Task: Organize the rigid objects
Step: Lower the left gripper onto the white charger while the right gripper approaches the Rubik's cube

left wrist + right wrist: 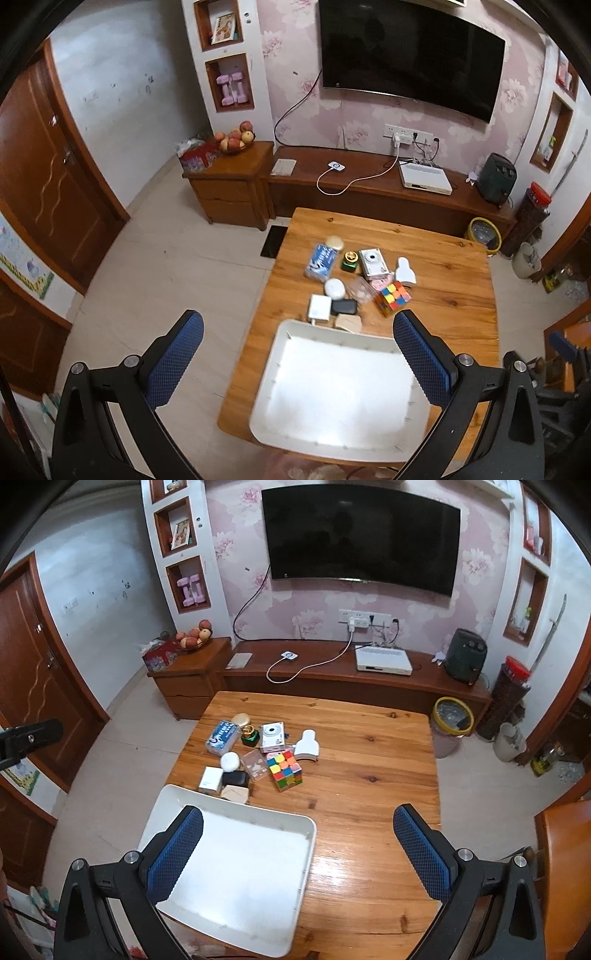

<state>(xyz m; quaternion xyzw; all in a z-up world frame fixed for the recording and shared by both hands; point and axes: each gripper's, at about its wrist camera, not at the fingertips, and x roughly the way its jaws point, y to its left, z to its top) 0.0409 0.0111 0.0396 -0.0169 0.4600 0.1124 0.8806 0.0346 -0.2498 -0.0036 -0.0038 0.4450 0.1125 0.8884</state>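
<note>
Left gripper (297,363): wide open, holds nothing; it hangs high above the near edge of the table.
Right gripper (297,845): also wide open, nothing between its blue textured pads (421,851).
White tray (306,853): smooth shallow plastic, nothing inside, directly under both tools on the wooden table (369,775).
Objects: a tight cluster just beyond the tray's far rim, ahead of both grippers.
Nearest pieces: white box (210,780), black case (235,778), tan block (234,794), touching or almost touching the rim.
Colour cube (285,768): blocky, glossy; I judge the right gripper is nearer.
Camera (273,735): farther back, beside the blue packet (222,737).
</note>
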